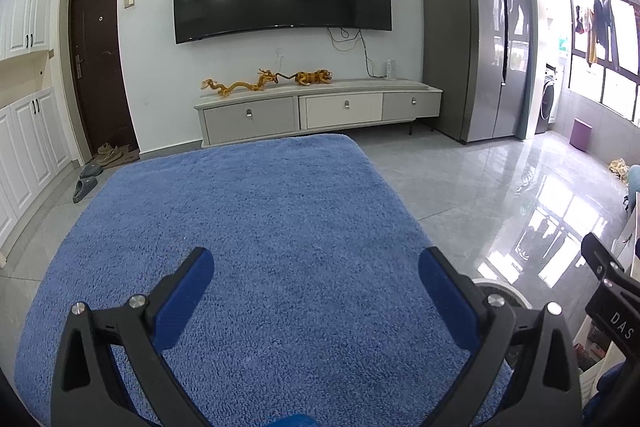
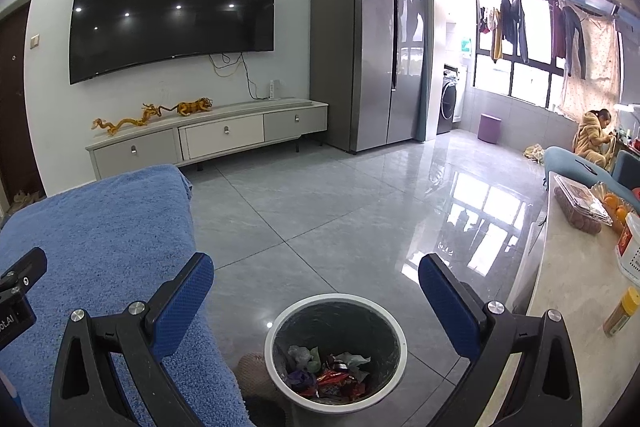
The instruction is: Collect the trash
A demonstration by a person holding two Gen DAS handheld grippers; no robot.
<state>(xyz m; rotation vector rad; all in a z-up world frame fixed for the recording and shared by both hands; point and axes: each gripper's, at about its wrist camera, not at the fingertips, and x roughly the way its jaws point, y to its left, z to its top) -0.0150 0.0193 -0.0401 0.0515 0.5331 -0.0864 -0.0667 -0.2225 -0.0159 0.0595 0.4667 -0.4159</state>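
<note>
A round bin (image 2: 394, 331) with a white rim and dark liner stands on the tiled floor, holding several crumpled wrappers (image 2: 332, 375). My right gripper (image 2: 316, 279) hangs above it, open, with nothing between its blue pads. My left gripper (image 1: 316, 275) is open and empty over a blue fluffy cover (image 1: 248, 227). The bin's rim (image 1: 500, 291) peeks out behind the left gripper's right finger. The right gripper's body (image 1: 612, 295) shows at the edge of the left wrist view.
The blue cover (image 2: 100, 247) lies left of the bin. A marble counter (image 2: 560, 267) on the right carries a spice jar (image 2: 622, 311), packaged food and oranges. A TV cabinet (image 2: 208, 139), fridge (image 2: 368, 47) and a person (image 2: 592, 139) crouching are farther off. Shoes (image 1: 86, 183) sit by the door.
</note>
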